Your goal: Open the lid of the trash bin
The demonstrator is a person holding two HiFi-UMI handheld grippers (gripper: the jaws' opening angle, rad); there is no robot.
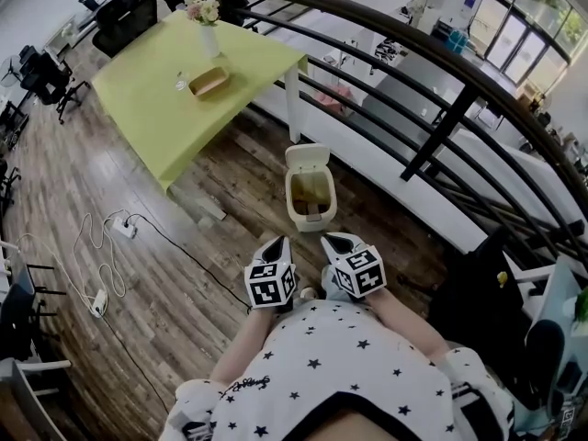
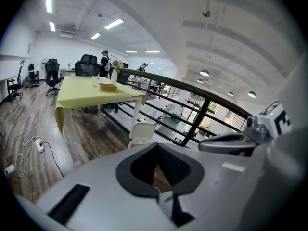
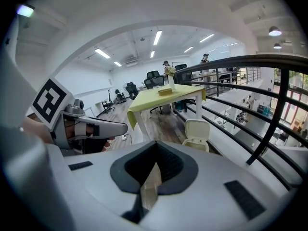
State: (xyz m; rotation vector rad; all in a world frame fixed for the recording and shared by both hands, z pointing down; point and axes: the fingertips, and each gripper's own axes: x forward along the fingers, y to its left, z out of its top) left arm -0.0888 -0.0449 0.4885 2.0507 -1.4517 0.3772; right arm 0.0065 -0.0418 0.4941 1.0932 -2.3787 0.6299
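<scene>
A cream trash bin (image 1: 310, 200) stands on the wood floor by the railing, its lid (image 1: 307, 158) tipped up and its brownish inside showing. The bin also shows small in the left gripper view (image 2: 142, 133) and in the right gripper view (image 3: 197, 134), lid raised. Both grippers are held close to my body, well short of the bin. My left gripper (image 1: 278, 243) (image 2: 156, 147) is shut on nothing. Just to its right, my right gripper (image 1: 333, 241) (image 3: 155, 144) is also shut and empty, with only a thin slit between its jaws.
A yellow-green table (image 1: 156, 99) stands left of and beyond the bin, with a flower vase (image 1: 208, 24) and a shallow tray (image 1: 209, 82) on it. A dark metal railing (image 1: 441, 127) runs along the right. Cables and a power strip (image 1: 124, 229) lie on the floor at left. Office chairs (image 1: 124, 15) stand far off.
</scene>
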